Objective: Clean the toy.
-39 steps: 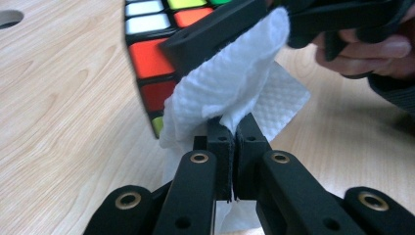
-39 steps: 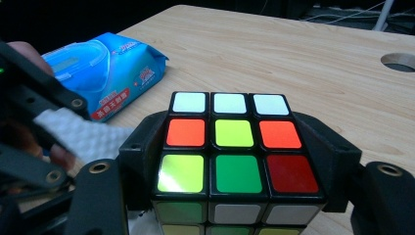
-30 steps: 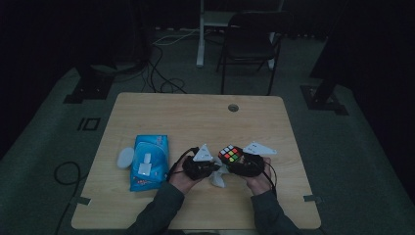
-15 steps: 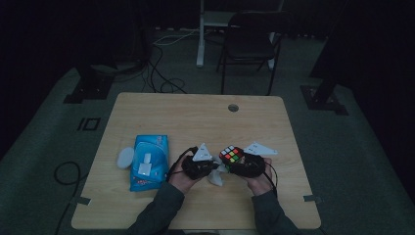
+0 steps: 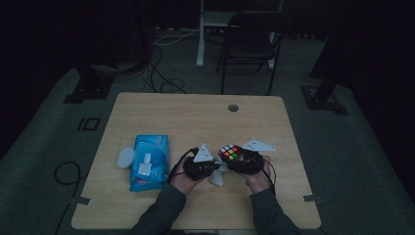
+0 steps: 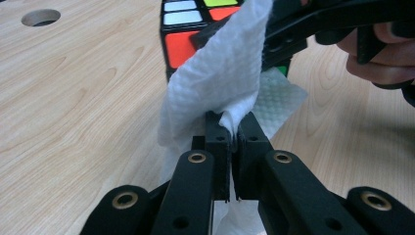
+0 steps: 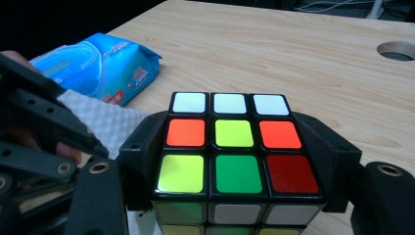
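Note:
A scrambled Rubik's cube [image 7: 230,147] sits clamped between the jaws of my right gripper [image 7: 235,166], held above the wooden table [image 5: 195,117]; the cube [image 5: 230,152] lies right of centre in the high view. My left gripper [image 6: 234,128] is shut on a white wet wipe [image 6: 220,73], and the wipe drapes against the cube's side [image 6: 178,46]. In the high view the left gripper [image 5: 211,166] faces the right gripper [image 5: 234,160] closely, with the wipe [image 5: 217,176] hanging between them. The wipe [image 7: 105,122] is at the cube's left in the right gripper view.
A blue pack of wet wipes [image 5: 148,161] lies on the table's left part, with a white round lid [image 5: 125,157] beside it. A cable hole [image 5: 233,107] is near the far edge. A chair [image 5: 249,44] stands beyond the table.

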`<state>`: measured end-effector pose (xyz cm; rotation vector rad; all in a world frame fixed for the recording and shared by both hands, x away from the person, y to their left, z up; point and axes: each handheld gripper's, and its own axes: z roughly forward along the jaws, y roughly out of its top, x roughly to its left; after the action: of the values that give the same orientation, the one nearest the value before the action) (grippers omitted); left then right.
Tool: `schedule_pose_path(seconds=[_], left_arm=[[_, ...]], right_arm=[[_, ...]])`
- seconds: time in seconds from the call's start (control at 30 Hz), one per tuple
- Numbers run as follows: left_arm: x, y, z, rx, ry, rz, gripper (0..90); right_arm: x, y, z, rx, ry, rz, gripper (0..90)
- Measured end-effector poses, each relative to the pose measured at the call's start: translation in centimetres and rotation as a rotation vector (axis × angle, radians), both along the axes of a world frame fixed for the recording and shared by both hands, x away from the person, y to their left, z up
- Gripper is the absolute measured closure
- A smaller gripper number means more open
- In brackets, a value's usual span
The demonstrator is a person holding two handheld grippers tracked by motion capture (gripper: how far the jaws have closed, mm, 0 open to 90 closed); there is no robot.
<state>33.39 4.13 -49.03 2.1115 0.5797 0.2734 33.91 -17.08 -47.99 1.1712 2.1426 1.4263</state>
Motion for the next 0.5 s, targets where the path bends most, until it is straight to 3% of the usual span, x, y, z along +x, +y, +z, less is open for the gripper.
schedule_pose_path(seconds=[0.5], left_arm=[[-0.38,-0.03,-0.13,-0.059,0.006,0.038,87.3]], right_arm=[[0.68,0.63,0.32,0.012,0.018,-0.032,34.0]])
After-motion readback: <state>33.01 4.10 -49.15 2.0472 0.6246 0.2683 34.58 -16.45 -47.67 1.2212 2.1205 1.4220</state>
